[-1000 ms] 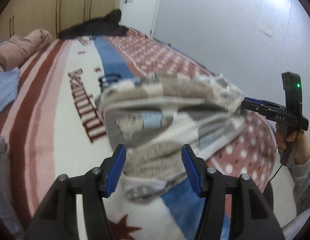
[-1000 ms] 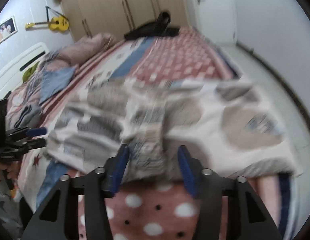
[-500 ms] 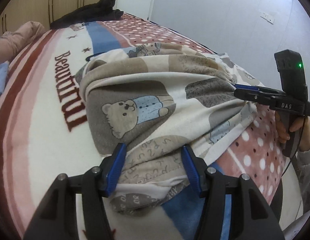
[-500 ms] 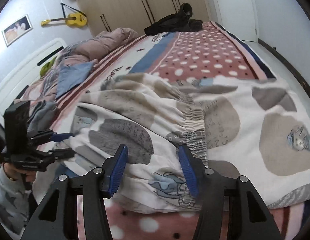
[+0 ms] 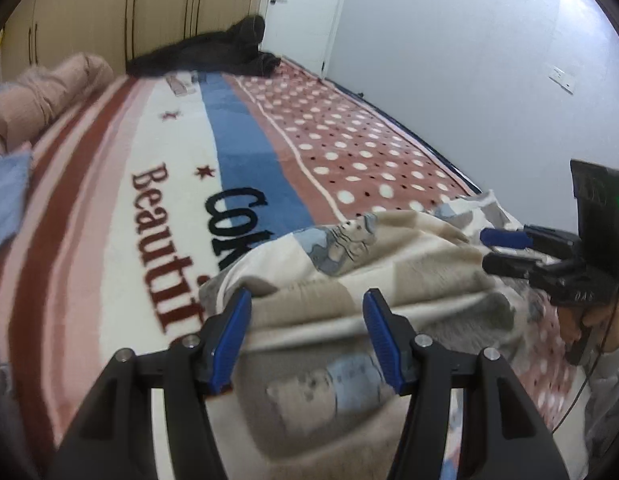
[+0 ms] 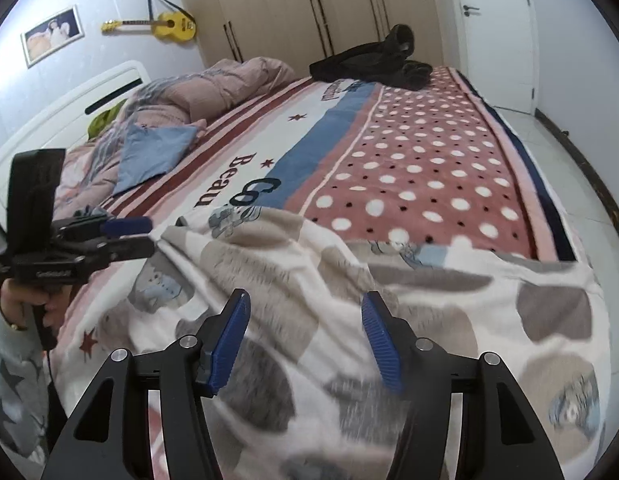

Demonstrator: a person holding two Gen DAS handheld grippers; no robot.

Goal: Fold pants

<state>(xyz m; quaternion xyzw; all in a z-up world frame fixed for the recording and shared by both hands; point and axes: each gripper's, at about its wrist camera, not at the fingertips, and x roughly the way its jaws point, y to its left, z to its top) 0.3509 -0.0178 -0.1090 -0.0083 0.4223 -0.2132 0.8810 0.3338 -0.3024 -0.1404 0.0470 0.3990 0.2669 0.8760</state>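
Observation:
The pants [image 5: 349, 288] are cream fleece with grey patches and bear prints. They lie bunched on the near edge of the bed and also show in the right wrist view [image 6: 349, 304]. My left gripper [image 5: 307, 336] is open, its blue pads either side of the cloth's near edge, holding nothing. My right gripper [image 6: 305, 340] is open over the pants and empty. The right gripper also shows in the left wrist view [image 5: 489, 250], at the pants' right side. The left gripper shows in the right wrist view [image 6: 149, 236], at their left end.
The bed blanket [image 5: 157, 152] has cream, blue, red-striped and polka-dot bands. A black garment [image 6: 373, 62] lies at the far end. A pink duvet [image 6: 213, 88] and a blue cloth [image 6: 153, 152] lie on the left. A white wall [image 5: 449, 60] runs along the right.
Both grippers have pulled back toward the near edge of the bed. The pants now lie lower and nearer, with more bare blanket showing beyond them. Both grippers stay open.

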